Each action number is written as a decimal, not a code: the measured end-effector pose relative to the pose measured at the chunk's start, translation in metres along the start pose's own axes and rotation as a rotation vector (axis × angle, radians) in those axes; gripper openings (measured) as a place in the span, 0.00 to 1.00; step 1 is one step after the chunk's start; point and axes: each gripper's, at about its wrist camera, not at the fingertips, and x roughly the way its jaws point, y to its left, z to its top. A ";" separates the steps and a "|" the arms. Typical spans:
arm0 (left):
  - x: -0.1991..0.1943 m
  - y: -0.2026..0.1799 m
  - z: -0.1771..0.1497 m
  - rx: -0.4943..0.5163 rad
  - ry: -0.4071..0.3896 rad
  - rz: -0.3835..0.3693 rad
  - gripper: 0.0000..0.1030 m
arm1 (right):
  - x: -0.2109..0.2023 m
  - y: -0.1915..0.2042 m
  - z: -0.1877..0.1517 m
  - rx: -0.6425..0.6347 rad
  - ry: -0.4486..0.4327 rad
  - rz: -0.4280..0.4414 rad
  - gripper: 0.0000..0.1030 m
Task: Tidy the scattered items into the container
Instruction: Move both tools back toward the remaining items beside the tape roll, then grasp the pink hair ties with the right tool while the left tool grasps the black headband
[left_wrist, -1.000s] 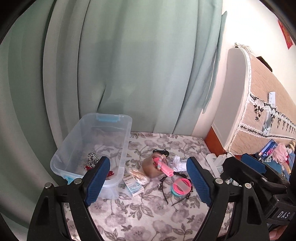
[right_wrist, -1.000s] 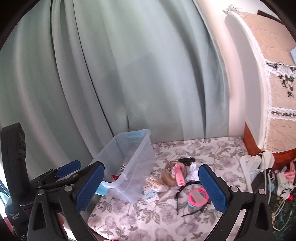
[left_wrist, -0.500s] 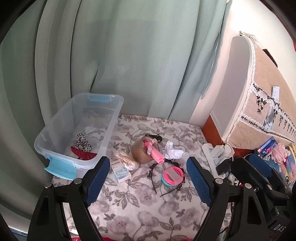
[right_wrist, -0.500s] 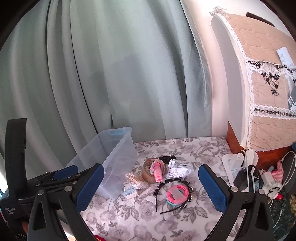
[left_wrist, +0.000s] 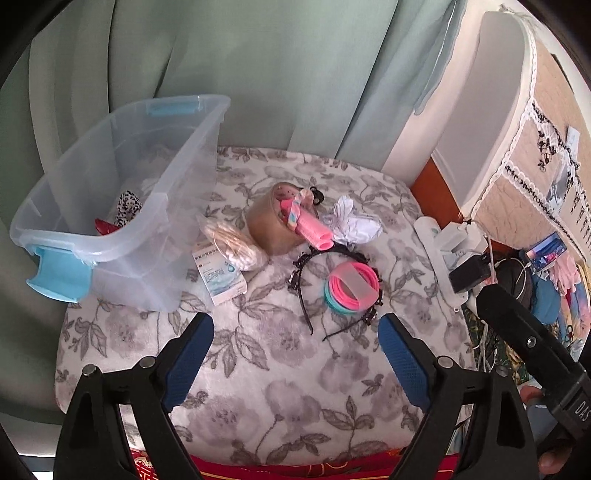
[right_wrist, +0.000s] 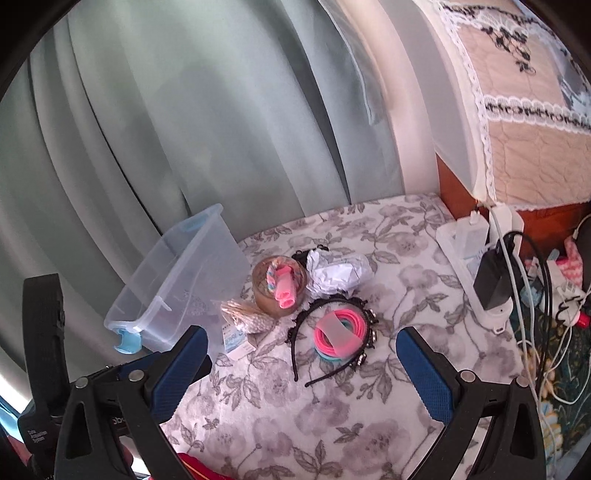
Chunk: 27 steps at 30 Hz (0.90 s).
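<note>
The clear bin (left_wrist: 122, 192), ahead-left of the left tongs (left_wrist: 295, 354), holds two small items. On the table (left_wrist: 295, 387), tape roll (left_wrist: 273, 225), headband (left_wrist: 325, 295), bands (left_wrist: 351, 288) and box (left_wrist: 218, 269) remain ahead. Left tongs are opening, empty; right tongs (right_wrist: 301, 365) gape empty.

Pale green curtain (left_wrist: 258, 74) hanging behind a surface covered in grey floral cloth (left_wrist: 288, 387). White power strip (right_wrist: 480, 280) with a black adapter (right_wrist: 493, 284) plugged in along the cloth's right edge. Beige quilted cover with white lace trim (right_wrist: 517, 122) draped over white furniture beyond.
</note>
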 end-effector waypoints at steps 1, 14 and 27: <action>0.005 0.001 -0.001 0.000 0.006 -0.002 0.93 | 0.005 -0.002 -0.003 0.002 0.019 -0.008 1.00; 0.071 0.016 -0.004 0.002 0.065 -0.009 1.00 | 0.074 -0.025 -0.026 0.016 0.220 -0.034 1.00; 0.122 0.016 0.000 0.002 0.178 0.004 0.98 | 0.121 -0.036 -0.011 -0.074 0.263 -0.062 0.93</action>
